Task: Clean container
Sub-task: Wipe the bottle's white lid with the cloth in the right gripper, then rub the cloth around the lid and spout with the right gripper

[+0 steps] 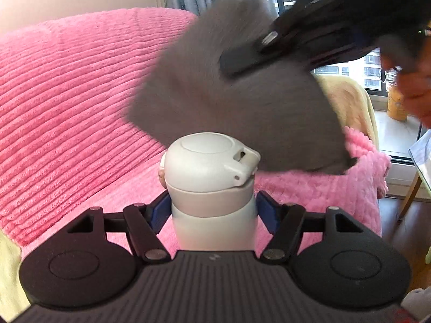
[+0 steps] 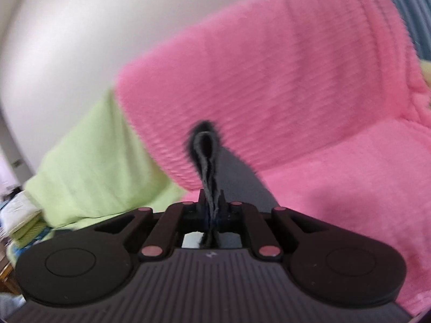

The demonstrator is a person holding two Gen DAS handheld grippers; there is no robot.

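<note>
A white flask (image 1: 212, 188) with a flip lid stands upright between the blue pads of my left gripper (image 1: 214, 210), which is shut on its body below the lid. A grey cloth (image 1: 231, 86) hangs just above and behind the lid, blurred. My right gripper (image 1: 242, 62) holds the cloth from the upper right. In the right wrist view my right gripper (image 2: 211, 202) is shut on the folded grey cloth (image 2: 204, 156), whose loop sticks out past the fingertips. The flask does not show in that view.
A sofa with a pink ribbed cover (image 1: 67, 102) fills the background in both views (image 2: 282, 80). A green blanket (image 2: 89, 167) lies at its left end. A beige cushion (image 1: 350, 102) and a window (image 1: 377, 67) are at the right, with wooden floor (image 1: 404, 228) below.
</note>
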